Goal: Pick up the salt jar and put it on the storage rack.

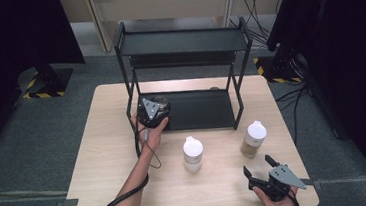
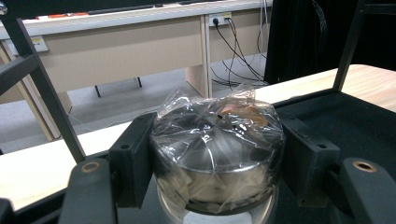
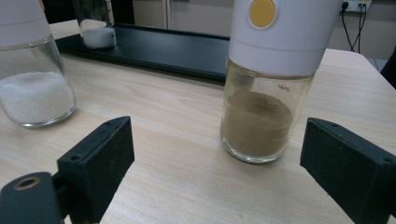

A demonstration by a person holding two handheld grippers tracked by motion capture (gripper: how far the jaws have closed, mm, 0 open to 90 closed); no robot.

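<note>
Two jars stand on the bench (image 1: 105,155), and neither shows readable writing; the brown-powder jar (image 3: 261,116) carries just a plain yellow dot on its white cap. Left gripper (image 2: 215,163) is clenched on a plastic-wrapped metal tin (image 2: 217,149), at the lower shelf's (image 1: 196,109) left end, mid-frame. Right gripper (image 3: 215,172) hangs released before the brown-powder jar, bare wood around it, near the bench's front edge.

Wooden table (image 1: 111,164): black rack (image 1: 182,58), 2 jars (image 1: 193,154).
</note>
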